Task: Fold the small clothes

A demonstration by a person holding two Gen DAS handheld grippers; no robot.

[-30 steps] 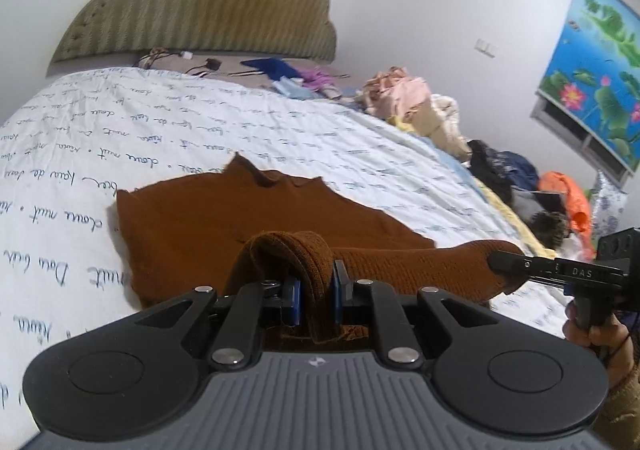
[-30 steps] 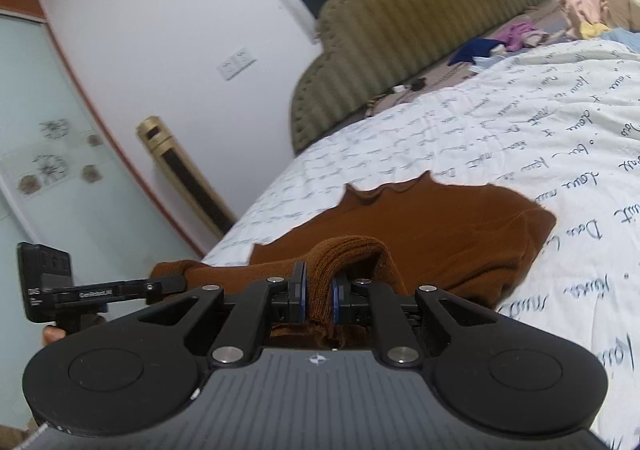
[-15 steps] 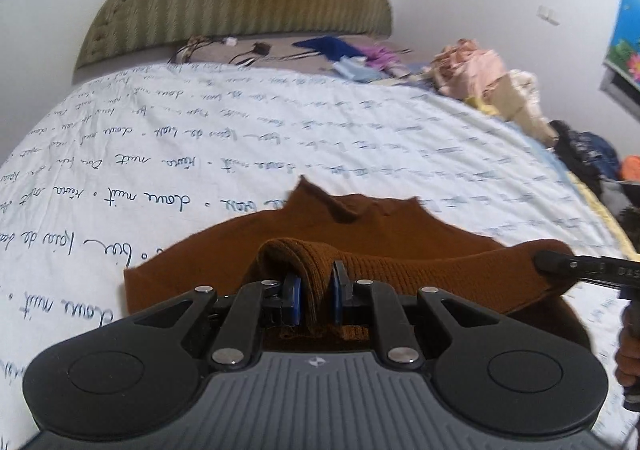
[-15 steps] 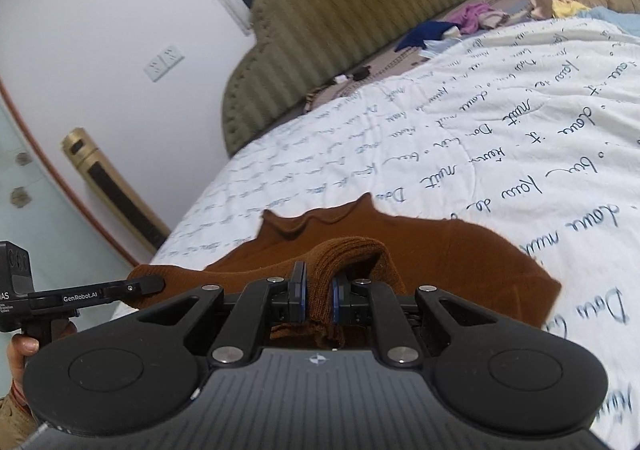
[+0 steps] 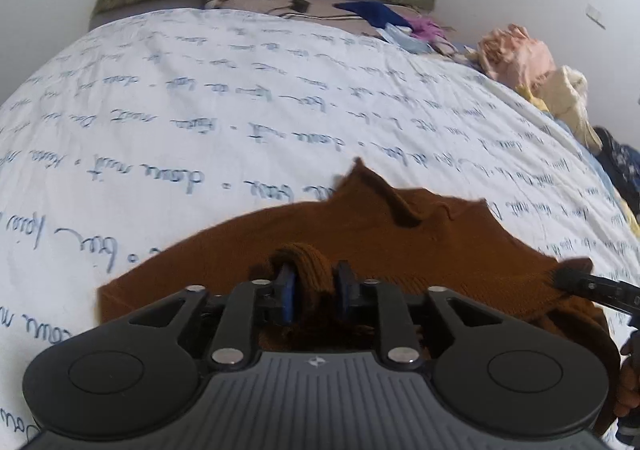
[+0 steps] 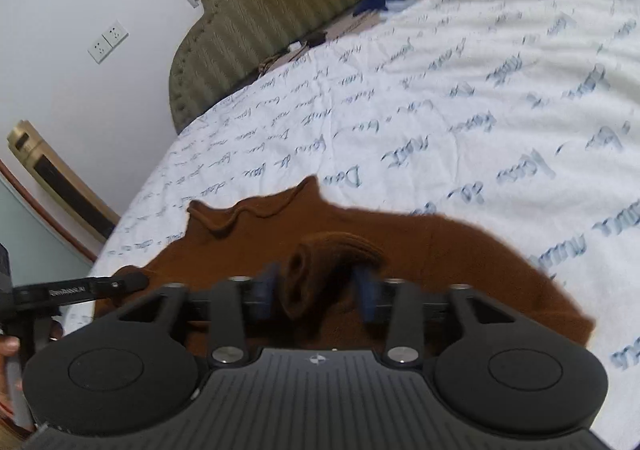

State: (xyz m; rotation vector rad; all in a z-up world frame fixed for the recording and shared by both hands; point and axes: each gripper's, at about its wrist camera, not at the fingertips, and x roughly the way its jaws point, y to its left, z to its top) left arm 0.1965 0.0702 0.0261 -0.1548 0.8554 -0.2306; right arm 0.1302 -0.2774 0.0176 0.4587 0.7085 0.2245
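Jaws: left gripper (image 5: 313,292) clamps a fold of brown sweater (image 5: 248,250); right gripper (image 6: 316,292) spread wide around another fold, on bed (image 5: 200,97).

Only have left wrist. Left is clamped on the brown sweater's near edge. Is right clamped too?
Observer: No. The right gripper is open: its blue pads stand apart, with a fold of the brown sweater loose between them.
Operator: Sweater's right corner is hidden by the gripper on my side. On the bed?
Observer: Yes, that corner lies on the printed sheet, and more sheet shows beyond it.
Operator: Anything off the bed's left side?
Observer: A gold-coloured standing unit against the wall.
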